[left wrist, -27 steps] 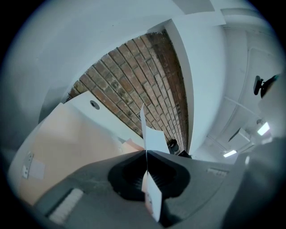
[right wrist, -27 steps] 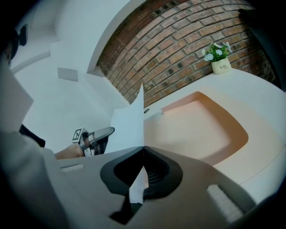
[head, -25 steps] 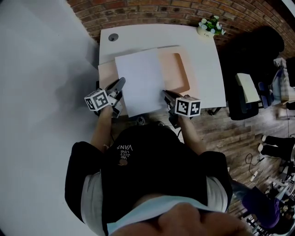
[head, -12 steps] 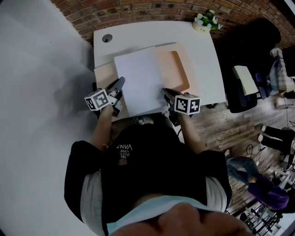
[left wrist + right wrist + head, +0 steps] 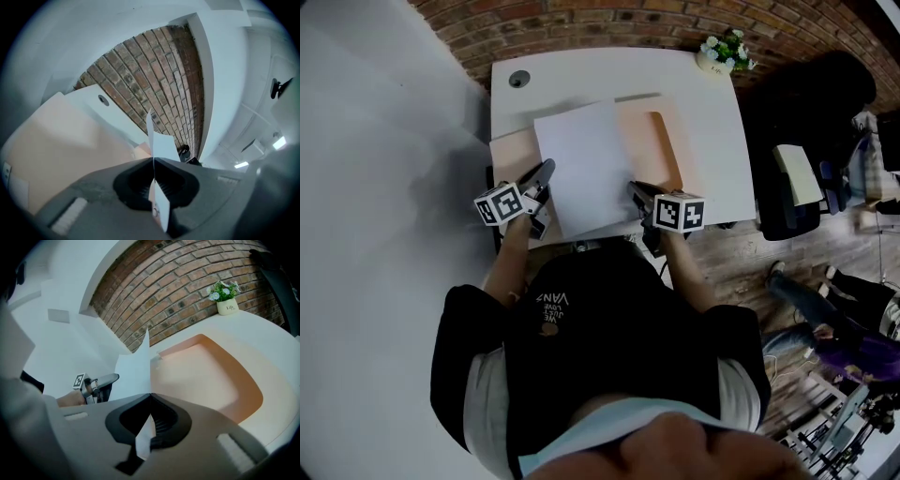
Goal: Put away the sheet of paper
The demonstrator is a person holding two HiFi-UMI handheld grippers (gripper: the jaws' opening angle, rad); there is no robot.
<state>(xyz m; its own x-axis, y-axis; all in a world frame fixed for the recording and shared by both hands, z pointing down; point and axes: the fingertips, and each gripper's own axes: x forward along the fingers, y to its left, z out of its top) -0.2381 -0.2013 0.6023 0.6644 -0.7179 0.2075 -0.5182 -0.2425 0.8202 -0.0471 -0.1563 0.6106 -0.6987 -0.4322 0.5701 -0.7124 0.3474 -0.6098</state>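
A white sheet of paper is held up over a peach-coloured folder that lies open on the white desk. My left gripper is shut on the sheet's near left edge, and my right gripper is shut on its near right edge. In the left gripper view the sheet stands edge-on, pinched between the closed jaws. In the right gripper view the paper rises from the closed jaws, with the folder's pocket beyond and the left gripper at the left.
A small flower pot stands at the desk's far right corner, and a round cable hole is at the far left. A brick wall runs behind the desk. Dark chairs and a person are at the right on the wooden floor.
Both grippers keep their hold on the sheet and have barely moved. The person at the right has walked further along the floor.
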